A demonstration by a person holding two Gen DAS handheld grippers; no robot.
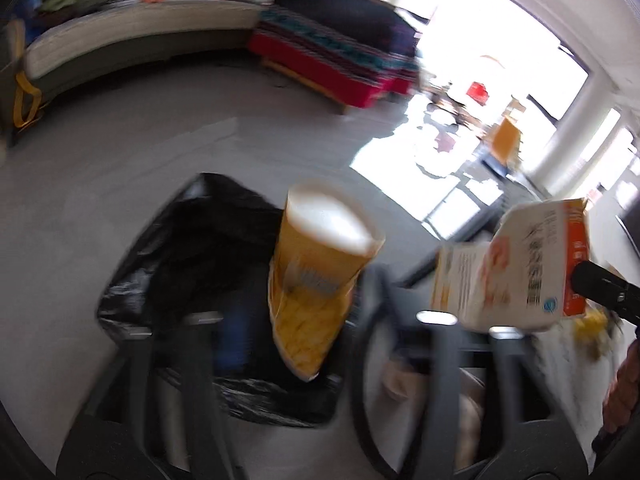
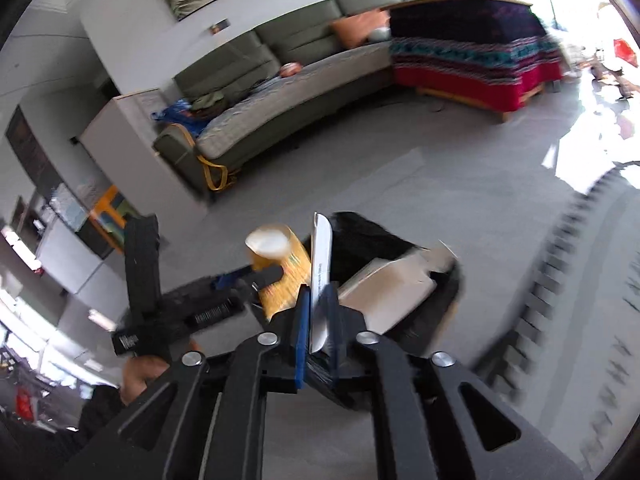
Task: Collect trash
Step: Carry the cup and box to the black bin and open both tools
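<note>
The right gripper [image 2: 316, 320] is clamped on a flattened white carton [image 2: 322, 264], edge-on between its blue pads. The left gripper [image 1: 320, 320] stands wide, and the yellow cup [image 1: 320, 280] sits between its fingers; whether they touch it I cannot tell. Both items hang over the open black bag [image 1: 192, 272] on the floor, so this looks like the drop step: next, each must clear the bag's rim before letting go. Beyond, a sofa [image 2: 280, 112] and a striped bench [image 2: 472, 68] stand well apart, out of the way.

Bare grey floor [image 2: 400, 184] lies open around the black trash bag [image 1: 192, 264]; sofa [image 2: 280, 104] stands well apart.
</note>
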